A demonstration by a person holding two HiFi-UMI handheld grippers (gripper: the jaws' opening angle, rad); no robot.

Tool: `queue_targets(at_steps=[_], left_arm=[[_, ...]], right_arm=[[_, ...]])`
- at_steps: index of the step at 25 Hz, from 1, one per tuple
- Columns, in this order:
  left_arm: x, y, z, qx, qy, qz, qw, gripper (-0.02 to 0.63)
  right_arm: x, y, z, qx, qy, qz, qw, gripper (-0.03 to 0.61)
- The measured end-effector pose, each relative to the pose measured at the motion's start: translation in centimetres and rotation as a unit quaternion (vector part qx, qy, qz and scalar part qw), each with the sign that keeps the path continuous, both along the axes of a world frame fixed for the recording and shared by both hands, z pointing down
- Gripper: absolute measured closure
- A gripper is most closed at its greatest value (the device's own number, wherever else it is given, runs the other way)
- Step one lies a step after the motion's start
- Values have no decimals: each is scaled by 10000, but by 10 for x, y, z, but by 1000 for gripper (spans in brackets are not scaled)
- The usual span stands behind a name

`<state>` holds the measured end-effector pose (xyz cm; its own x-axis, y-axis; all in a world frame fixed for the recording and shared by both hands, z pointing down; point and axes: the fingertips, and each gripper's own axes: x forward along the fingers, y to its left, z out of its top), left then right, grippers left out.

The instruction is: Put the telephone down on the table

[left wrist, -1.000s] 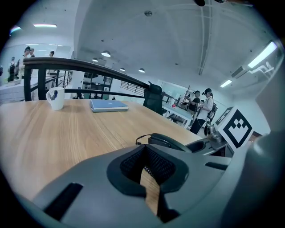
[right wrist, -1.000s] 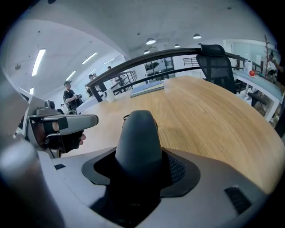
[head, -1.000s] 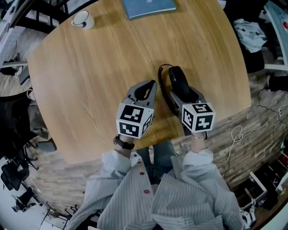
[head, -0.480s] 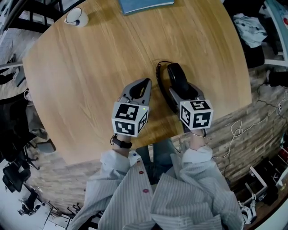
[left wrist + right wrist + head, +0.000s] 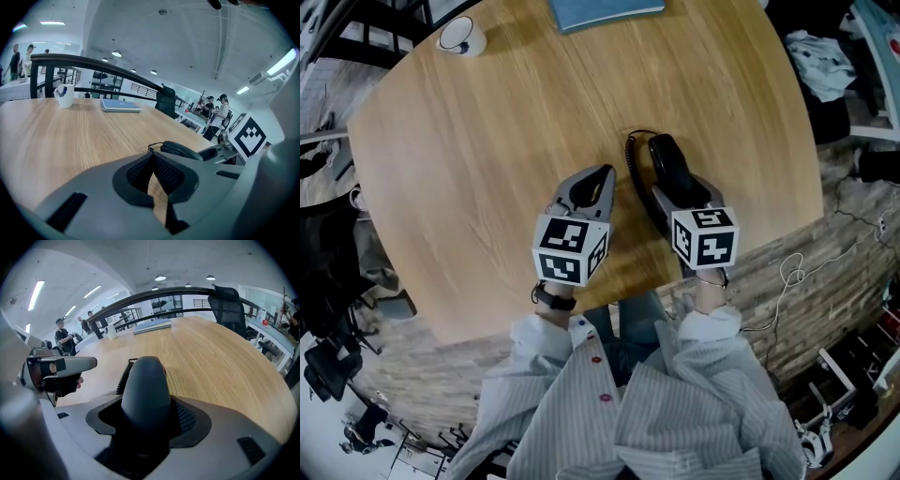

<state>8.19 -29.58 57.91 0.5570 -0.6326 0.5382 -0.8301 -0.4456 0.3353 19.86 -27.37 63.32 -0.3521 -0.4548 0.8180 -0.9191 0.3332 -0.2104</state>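
The telephone is a black handset (image 5: pixel 667 159) with a coiled black cord (image 5: pixel 631 164) curling off its far end. My right gripper (image 5: pixel 680 190) is shut on the handset's (image 5: pixel 145 385) middle and holds it low over the round wooden table (image 5: pixel 487 169), near the front right edge. Whether the handset touches the wood I cannot tell. The cord (image 5: pixel 123 376) lies on the table to its left. My left gripper (image 5: pixel 596 180) hovers beside it, a hand's width to the left, shut with nothing between its pads (image 5: pixel 161 171). The left gripper view shows the handset (image 5: pixel 180 150) just past my left gripper (image 5: pixel 153 161).
A white mug (image 5: pixel 457 36) stands at the table's far left edge, and a blue notebook (image 5: pixel 605 11) lies at the far middle. A black office chair (image 5: pixel 229 305) is beyond the table's far right. Several people stand in the background. Clothes and cables lie on the floor at the right.
Both grippers and the handset have shifted slightly left and toward me over the last second; in the last half second nothing visibly moved. The right gripper's hold on the handset is unchanged.
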Motion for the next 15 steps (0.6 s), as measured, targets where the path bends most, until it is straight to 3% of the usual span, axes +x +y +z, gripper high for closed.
queue_targets(at_steps=[15], left_arm=[[-11,3,-15,131,66,-41,9999,604]], right_arm=[[-8,0,-3,-22,59,-54,10000,282]])
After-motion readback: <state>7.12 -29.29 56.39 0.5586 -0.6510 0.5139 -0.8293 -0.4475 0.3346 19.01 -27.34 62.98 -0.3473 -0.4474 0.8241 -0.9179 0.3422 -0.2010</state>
